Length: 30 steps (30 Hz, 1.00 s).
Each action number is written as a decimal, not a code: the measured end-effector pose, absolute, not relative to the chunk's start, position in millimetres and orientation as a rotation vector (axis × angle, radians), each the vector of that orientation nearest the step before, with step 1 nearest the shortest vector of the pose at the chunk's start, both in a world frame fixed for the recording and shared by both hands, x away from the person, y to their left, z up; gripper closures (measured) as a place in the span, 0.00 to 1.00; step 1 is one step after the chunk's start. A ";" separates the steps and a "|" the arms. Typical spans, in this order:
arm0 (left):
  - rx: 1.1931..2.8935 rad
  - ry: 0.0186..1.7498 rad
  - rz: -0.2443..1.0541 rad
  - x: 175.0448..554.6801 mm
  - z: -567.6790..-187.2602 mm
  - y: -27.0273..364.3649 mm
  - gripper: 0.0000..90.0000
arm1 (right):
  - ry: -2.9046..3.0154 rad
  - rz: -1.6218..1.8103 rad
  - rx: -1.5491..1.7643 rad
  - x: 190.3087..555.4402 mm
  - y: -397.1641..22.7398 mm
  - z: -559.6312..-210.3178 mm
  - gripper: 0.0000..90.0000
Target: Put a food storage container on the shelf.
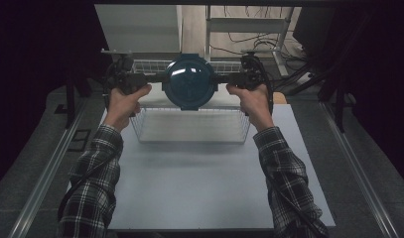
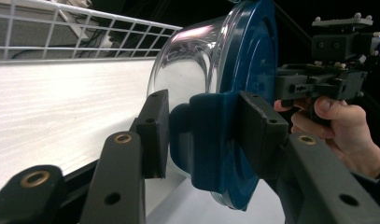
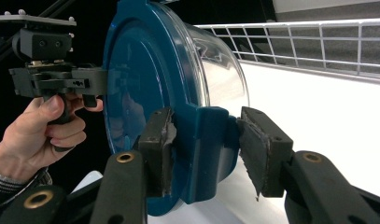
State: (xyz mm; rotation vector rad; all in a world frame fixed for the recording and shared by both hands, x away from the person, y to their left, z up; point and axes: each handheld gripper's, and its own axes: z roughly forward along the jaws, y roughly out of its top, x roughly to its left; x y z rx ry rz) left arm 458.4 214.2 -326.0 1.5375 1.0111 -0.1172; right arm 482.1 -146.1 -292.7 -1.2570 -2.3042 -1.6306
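Round container (image 1: 189, 82) with dark blue lid, held up at upper centre of the high view, above the white wire basket (image 1: 189, 126) on the pale worktop (image 1: 204, 183). Left claw (image 1: 140, 78) clamped on the lid's left tab, pads pressed on both faces in the left gripper view. Right claw (image 1: 236, 78) clamped likewise on the right tab. Clear bowl (image 2: 192, 60) facing the basket, lid (image 3: 145, 88) toward the person.
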 end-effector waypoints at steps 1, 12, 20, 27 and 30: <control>1.530 1.014 -0.121 459.3 -326.7 214.6 0.62 | -2.306 -1.629 -1.257 483.8 -145.7 -292.6 0.61; 1.486 1.043 -0.131 466.9 -334.6 216.6 0.61 | -2.254 -1.638 -1.272 494.1 -144.9 -296.8 0.59; 1.473 1.077 -0.165 474.6 -346.1 213.0 0.66 | -2.370 -1.578 -1.370 500.8 -139.4 -301.0 0.61; 1.533 1.135 0.083 460.3 -328.1 210.2 0.67 | -2.479 -1.635 -1.354 493.9 -136.1 -297.3 0.67; 1.562 1.115 0.170 445.1 -318.6 214.5 0.75 | -2.532 -1.687 -1.357 483.1 -142.6 -290.9 0.74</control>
